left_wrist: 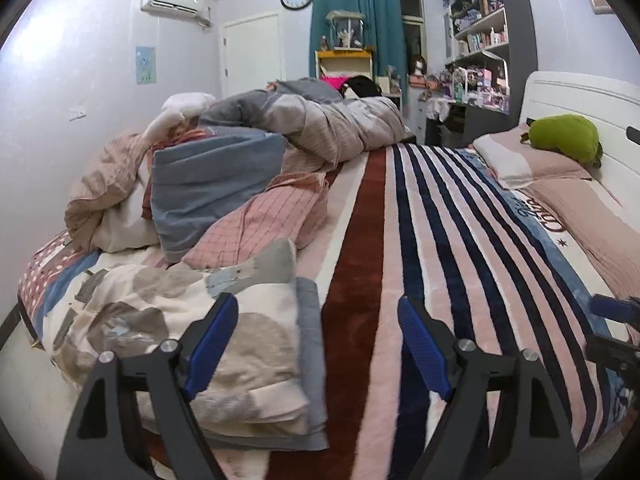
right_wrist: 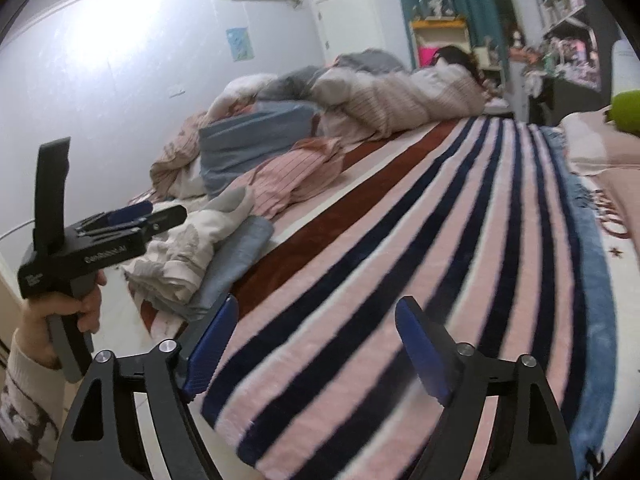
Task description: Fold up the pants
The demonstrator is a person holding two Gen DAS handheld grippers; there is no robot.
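Lower left of the left wrist view: the cream, grey-and-beige patterned soft pants [left_wrist: 192,332] lie folded in a compact bundle, stacked on a flat folded grey-blue cloth [left_wrist: 312,360] at the near edge of the bed. In the right wrist view the same bundle [right_wrist: 188,252] sits left of centre, again resting on that grey-blue layer [right_wrist: 236,264]. By the look of it, the folding is largely done; this reads as the release, or a pause before a final tidy.

The left gripper [left_wrist: 318,344] hovers just above the bundle with its blue-padded fingers [left_wrist: 212,344] spread wide and nothing between them. The right gripper [right_wrist: 316,352] is just as wide apart and empty, over the pink, white and navy striped plush blanket [right_wrist: 420,240], apart from the pants. The left-hand tool also shows at the left edge of the right wrist view, gripped in a bare hand [right_wrist: 68,312].

Further back, a rumpled heap of pink-checked and blue bedding [left_wrist: 224,192] fills the left middle, and a green plush toy [left_wrist: 564,136] sits on the pillow at upper right.

The next move probably calls for pressing the stack flat, or lifting bundle and cloth together from both sides.
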